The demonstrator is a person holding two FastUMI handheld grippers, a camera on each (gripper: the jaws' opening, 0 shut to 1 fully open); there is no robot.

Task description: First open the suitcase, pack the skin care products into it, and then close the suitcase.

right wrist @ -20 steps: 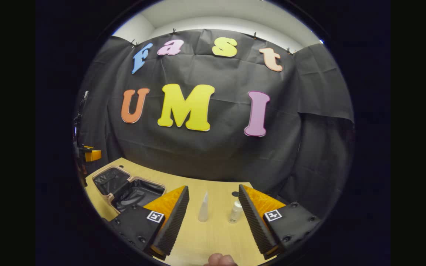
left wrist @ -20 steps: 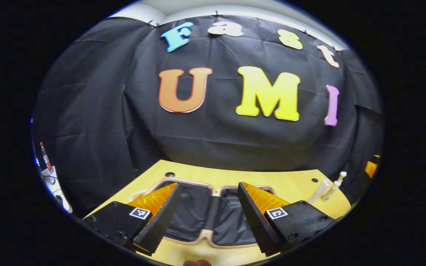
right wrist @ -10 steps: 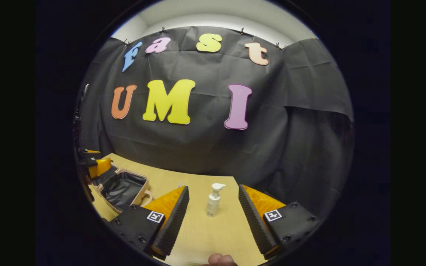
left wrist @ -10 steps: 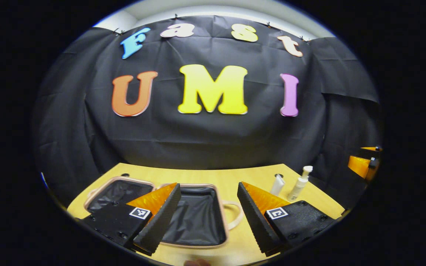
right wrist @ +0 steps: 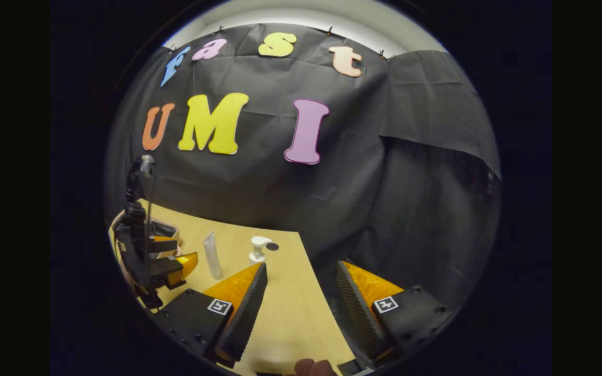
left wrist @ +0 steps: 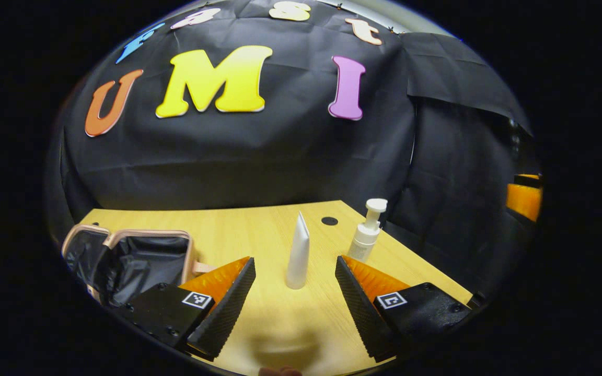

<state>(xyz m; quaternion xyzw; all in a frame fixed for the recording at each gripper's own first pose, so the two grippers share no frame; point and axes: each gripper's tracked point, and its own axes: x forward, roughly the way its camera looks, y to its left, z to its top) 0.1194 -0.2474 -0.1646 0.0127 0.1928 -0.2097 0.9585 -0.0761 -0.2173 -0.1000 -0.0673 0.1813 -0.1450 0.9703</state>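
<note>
A white tube point(left wrist: 298, 253) stands upright on the wooden table, straight ahead of my open left gripper point(left wrist: 294, 298) and just beyond its fingertips. A white pump bottle point(left wrist: 367, 232) stands behind it to the right. The pink suitcase point(left wrist: 123, 258) lies open at the left, its black lining showing. My right gripper point(right wrist: 301, 308) is open and holds nothing, over the table's right edge. In the right gripper view the tube point(right wrist: 212, 255) and the pump bottle point(right wrist: 257, 249) stand to the left, with the left gripper point(right wrist: 168, 263) beside the tube.
The wooden table point(left wrist: 259, 224) ends close behind the bottle, against the black cloth wall. A small dark hole point(left wrist: 329, 221) sits in the tabletop near the bottle. The table's right edge point(right wrist: 314, 282) runs between the right gripper's fingers.
The left gripper has swung right from over the open suitcase and now faces the tube. The right gripper has also swung right, leaving the pump bottle off to its left.
</note>
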